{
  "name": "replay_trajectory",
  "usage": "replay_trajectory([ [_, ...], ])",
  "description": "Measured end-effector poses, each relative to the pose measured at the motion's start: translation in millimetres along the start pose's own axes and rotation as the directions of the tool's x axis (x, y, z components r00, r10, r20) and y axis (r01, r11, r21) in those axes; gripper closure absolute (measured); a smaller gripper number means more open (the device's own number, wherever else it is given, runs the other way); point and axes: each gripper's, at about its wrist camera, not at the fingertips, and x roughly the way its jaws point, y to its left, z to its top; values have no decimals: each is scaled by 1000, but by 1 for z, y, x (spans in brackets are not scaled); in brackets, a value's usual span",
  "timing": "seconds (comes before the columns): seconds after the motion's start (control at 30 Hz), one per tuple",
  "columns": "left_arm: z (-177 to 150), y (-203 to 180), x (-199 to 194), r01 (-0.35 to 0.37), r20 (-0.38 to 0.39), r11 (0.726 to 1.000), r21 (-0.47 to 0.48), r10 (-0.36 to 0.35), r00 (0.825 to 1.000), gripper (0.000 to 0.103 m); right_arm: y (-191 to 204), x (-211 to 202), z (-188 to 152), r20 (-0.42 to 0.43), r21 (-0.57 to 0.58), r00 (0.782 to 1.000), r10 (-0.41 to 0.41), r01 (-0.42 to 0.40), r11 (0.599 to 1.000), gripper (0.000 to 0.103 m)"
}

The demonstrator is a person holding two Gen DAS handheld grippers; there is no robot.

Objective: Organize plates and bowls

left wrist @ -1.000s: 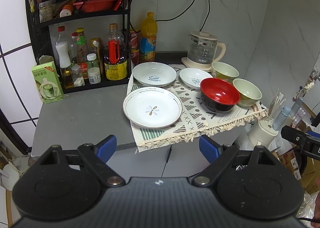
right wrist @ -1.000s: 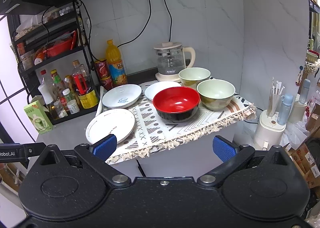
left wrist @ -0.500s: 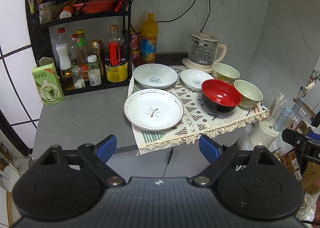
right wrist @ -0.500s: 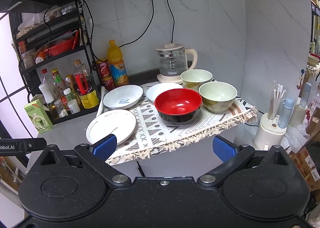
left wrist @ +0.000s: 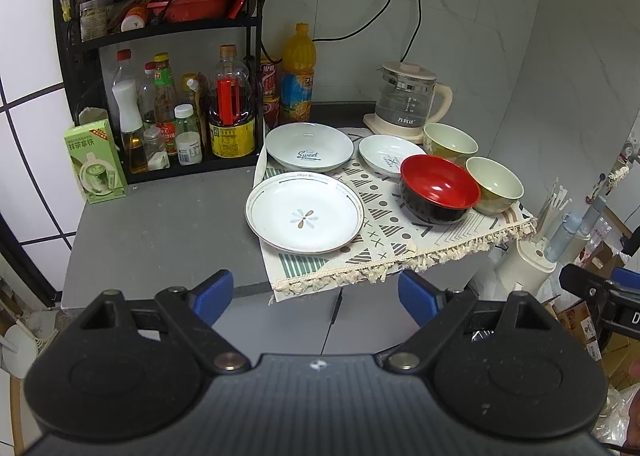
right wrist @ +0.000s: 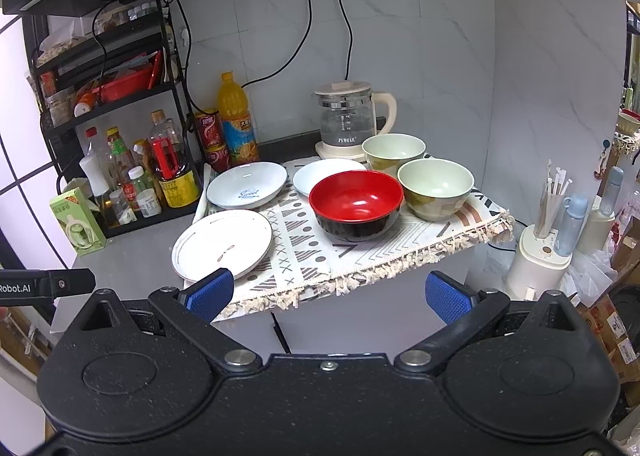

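The grey table (left wrist: pixel 160 232) carries a patterned cloth (left wrist: pixel 384 232) whose fringed near edge overhangs it. In the right wrist view, the left blue pad covers the near rim of the large flower plate (right wrist: pixel 222 244). The red bowl (right wrist: pixel 356 200) hides part of a small white plate (right wrist: pixel 320 176). Two green bowls (right wrist: pixel 436 188) sit right of centre. The left tongs (left wrist: pixel 316 292) and right tongs (right wrist: pixel 328 294) gape wide, empty, low in frame, short of the dishes.

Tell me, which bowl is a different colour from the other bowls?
The red bowl, red inside and black outside, at the front of the patterned cloth. The two bowls to its right and behind are pale green.
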Motion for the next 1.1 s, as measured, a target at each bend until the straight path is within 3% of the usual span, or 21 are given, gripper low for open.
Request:
replay_trajectory([
  [1.1, 6, -3, 9, -18, -17, 1000, -8, 18, 1000, 15, -9, 14, -2, -29, 33, 999, 21, -20, 999, 0],
])
